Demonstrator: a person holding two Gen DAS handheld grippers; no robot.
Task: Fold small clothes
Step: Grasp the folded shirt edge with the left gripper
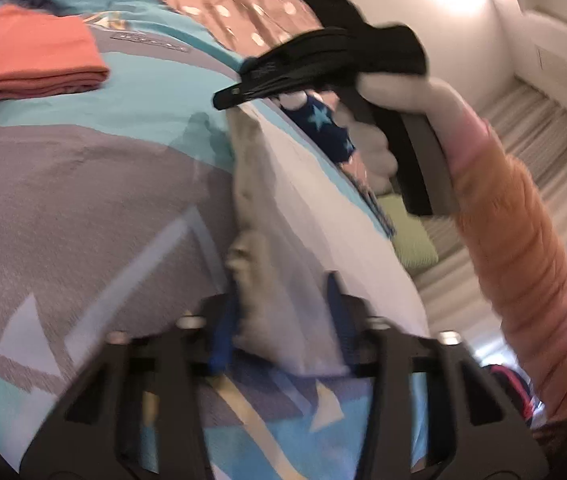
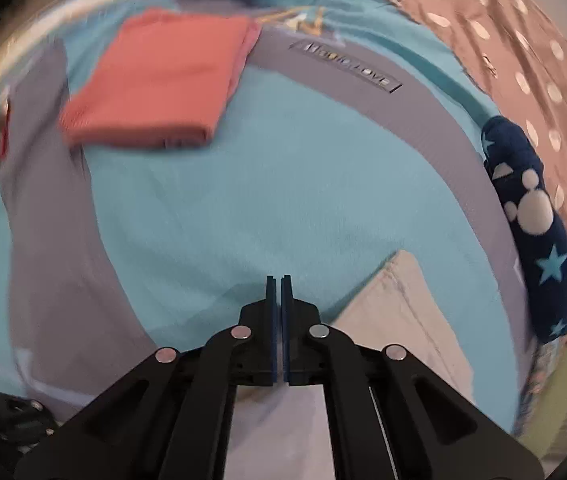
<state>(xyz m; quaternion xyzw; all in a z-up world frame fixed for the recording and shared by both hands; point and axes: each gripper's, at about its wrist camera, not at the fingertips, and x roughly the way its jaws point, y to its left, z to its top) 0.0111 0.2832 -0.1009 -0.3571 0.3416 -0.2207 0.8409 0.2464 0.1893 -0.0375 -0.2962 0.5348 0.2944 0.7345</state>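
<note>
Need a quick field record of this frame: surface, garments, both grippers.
surface: bedspread, teal and grey
folded: coral garment, lying flat
in work: pale garment, held up between the two grippers
left gripper: fingers apart, pale cloth between them
right gripper: shut, pale cloth below it
beside: navy star fabric
</note>
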